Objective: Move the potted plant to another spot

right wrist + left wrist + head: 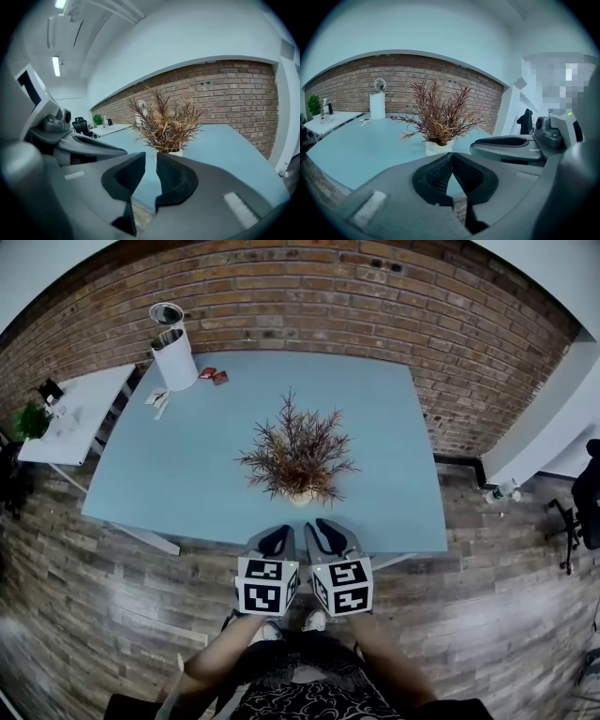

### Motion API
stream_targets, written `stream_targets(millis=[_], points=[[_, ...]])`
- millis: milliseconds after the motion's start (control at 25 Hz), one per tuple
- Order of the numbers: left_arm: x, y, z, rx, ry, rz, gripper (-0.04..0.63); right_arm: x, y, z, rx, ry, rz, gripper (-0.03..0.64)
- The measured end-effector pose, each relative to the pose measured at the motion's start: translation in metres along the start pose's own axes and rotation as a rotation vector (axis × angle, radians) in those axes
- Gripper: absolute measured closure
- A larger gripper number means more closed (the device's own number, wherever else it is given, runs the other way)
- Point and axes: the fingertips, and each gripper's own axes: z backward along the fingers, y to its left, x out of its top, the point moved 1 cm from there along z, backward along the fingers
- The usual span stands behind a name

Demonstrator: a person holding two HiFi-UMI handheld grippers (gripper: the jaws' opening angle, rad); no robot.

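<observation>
The potted plant (pixel 298 454) has reddish-brown dry fronds in a small white pot (pixel 300 497). It stands upright on the light blue table (pixel 178 474), near the front edge. Both grippers hover side by side just off that edge, short of the pot and touching nothing. My left gripper (pixel 275 542) has its jaws meeting at the tips (pixel 451 157), with nothing in them. My right gripper (pixel 328 537) shows a narrow gap between its jaws (pixel 151 157), and that gap is empty. The plant (pixel 438 119) (pixel 166 124) stands straight ahead in both gripper views.
A white cylindrical container (pixel 174 352) and small red items (pixel 213 375) sit at the table's far left corner. A white side table (pixel 84 413) with a green plant (pixel 31 418) stands to the left. A brick wall (pixel 309 296) runs behind. A dark chair (pixel 587 498) is at the right.
</observation>
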Motion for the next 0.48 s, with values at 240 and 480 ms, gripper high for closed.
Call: stream_targets(millis=[240, 480], points=[[-0.002, 0.004, 0.005, -0.018, -0.003, -0.017, 0.595, 0.008, 0.008, 0.005, -0.027, -0.021, -0.012, 0.608], [-0.004, 0.004, 0.009, -0.035, 0.000, -0.044, 0.595, 0.007, 0.017, 0.009, -0.022, -0.006, -0.030, 0.611]])
